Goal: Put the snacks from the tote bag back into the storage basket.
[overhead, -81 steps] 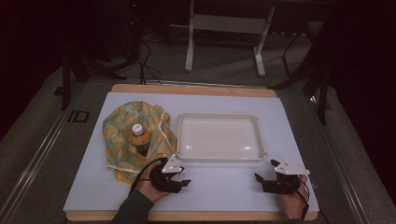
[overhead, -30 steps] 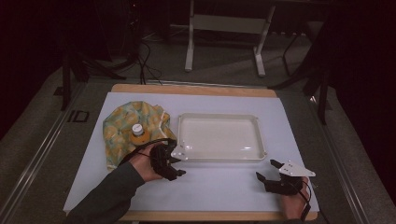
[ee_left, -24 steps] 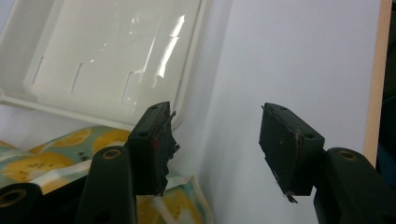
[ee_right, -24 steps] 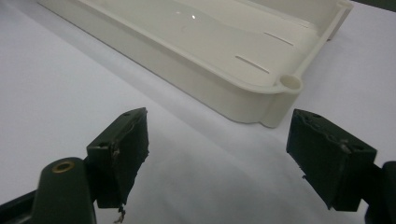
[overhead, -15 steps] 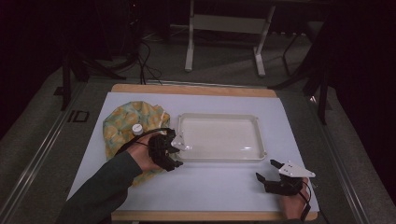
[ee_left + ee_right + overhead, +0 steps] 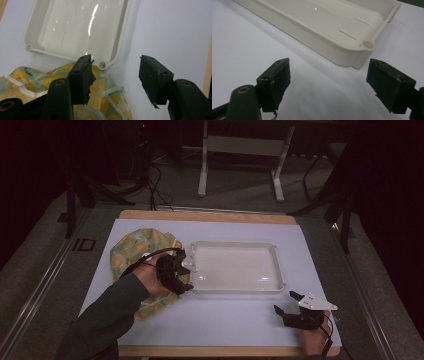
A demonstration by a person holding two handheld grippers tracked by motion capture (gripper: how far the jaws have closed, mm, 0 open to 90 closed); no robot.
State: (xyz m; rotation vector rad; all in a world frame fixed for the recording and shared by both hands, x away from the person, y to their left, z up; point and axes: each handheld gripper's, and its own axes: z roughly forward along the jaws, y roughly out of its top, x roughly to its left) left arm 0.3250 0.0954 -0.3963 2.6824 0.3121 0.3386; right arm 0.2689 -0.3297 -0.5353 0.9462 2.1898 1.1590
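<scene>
Left gripper has lifted off the yellow cloth toward the tray's near-left corner, jaws wide, nothing held. Bottle's hidden now. Right gripper idles open, near right.

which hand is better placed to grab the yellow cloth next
Left. The left tool hovers open right over the lemon-print cloth, at the tray's near-left corner; the cloth shows under its jaws in the left gripper view. The right tool sits open by the tray's far-side corner, well away from the cloth.
</scene>
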